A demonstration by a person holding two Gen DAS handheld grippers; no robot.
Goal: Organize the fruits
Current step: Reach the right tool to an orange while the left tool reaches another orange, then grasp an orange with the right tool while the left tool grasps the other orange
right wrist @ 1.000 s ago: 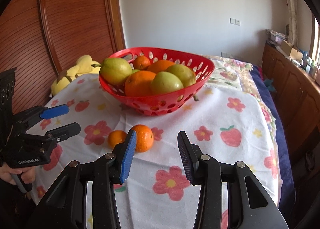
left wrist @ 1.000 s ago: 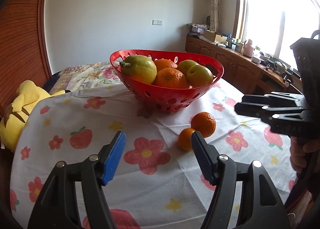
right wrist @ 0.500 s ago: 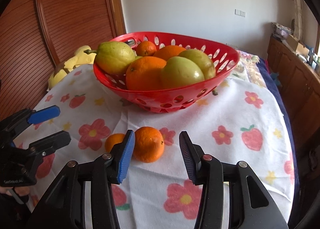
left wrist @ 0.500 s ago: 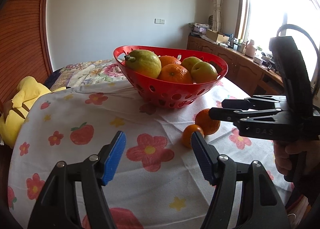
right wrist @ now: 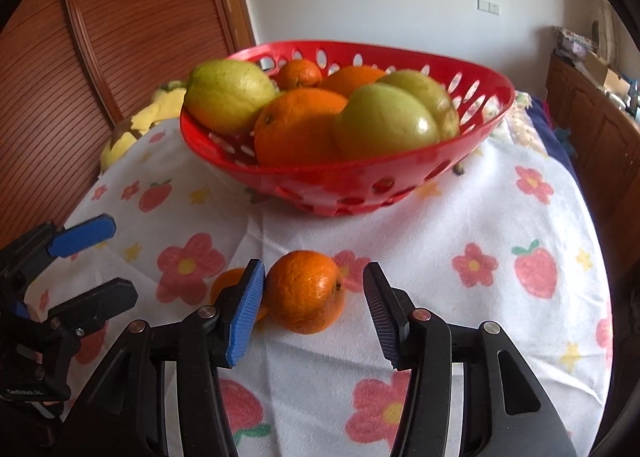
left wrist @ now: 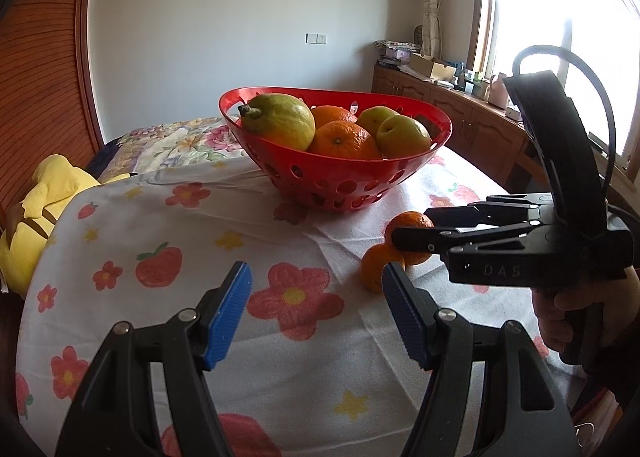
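Two small oranges sit side by side on the flowery cloth, in front of the red basket. Their sides touch. Big orange is between the fingers of the right gripper. Its fingers are wide apart, one on each side of the fruit, and the left blue pad looks just beside the peel. Little orange is partly hidden behind that pad. Left gripper hangs over the cloth with its fingers apart too, holding nothing. Oranges and green fruits fill the basket.
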